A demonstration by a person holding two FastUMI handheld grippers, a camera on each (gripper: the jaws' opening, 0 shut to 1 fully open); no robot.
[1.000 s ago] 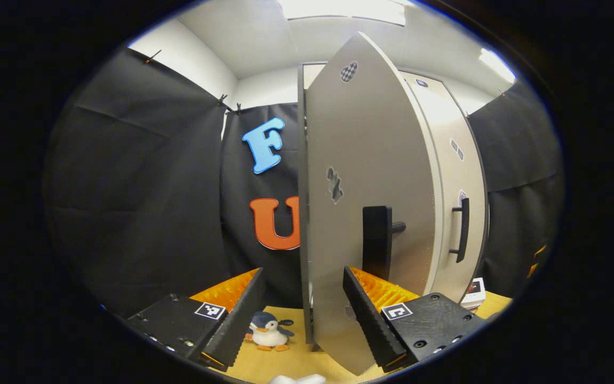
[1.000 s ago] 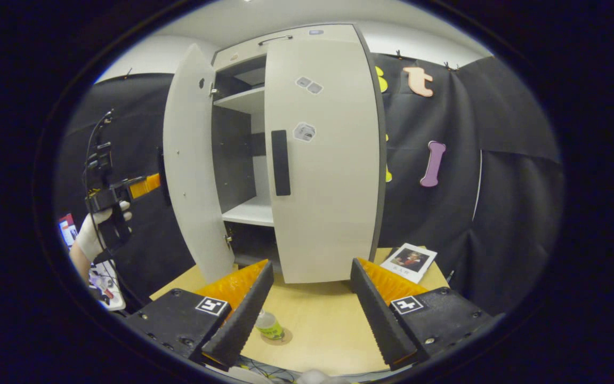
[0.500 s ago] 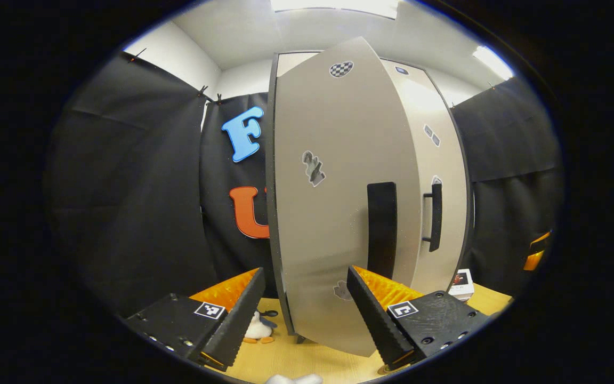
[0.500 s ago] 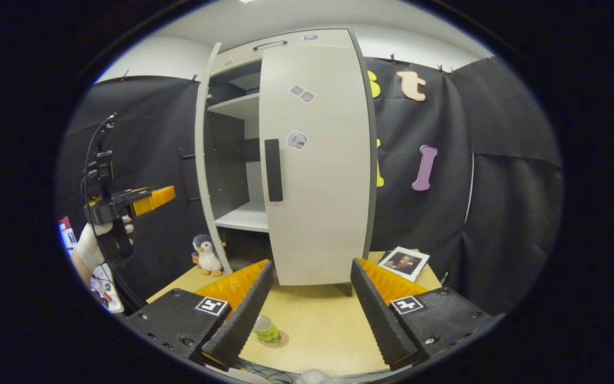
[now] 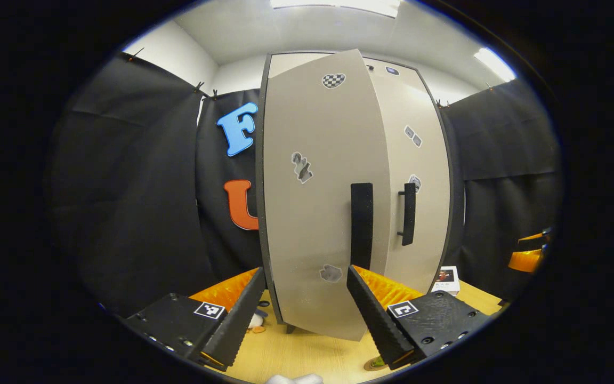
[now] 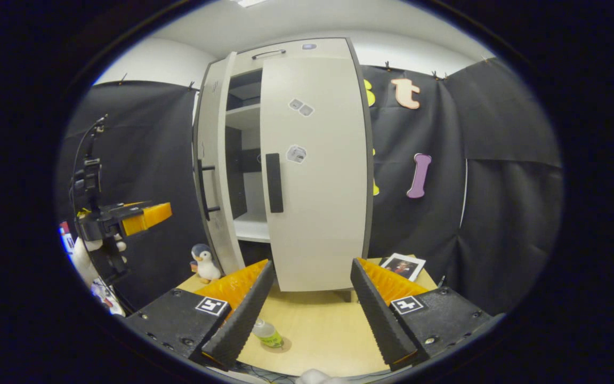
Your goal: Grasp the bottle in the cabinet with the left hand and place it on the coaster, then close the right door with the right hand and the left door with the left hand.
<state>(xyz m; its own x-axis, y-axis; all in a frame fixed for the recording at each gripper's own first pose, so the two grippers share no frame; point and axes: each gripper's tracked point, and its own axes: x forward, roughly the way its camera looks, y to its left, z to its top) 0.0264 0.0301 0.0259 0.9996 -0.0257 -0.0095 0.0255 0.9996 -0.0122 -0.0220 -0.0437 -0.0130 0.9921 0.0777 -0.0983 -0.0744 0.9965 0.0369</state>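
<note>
Bottle stands on its coaster on the table, job done there. Right door shut. Left door ajar, left claw gaping, empty, lined up to push; right claw open, idle.

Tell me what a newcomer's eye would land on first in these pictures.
First, the tall pale cabinet at the back of the table, its right door shut and its left door ajar. Next, the toy penguin at the cabinet's foot, and the bottle on the coaster at the table's near edge.
</note>
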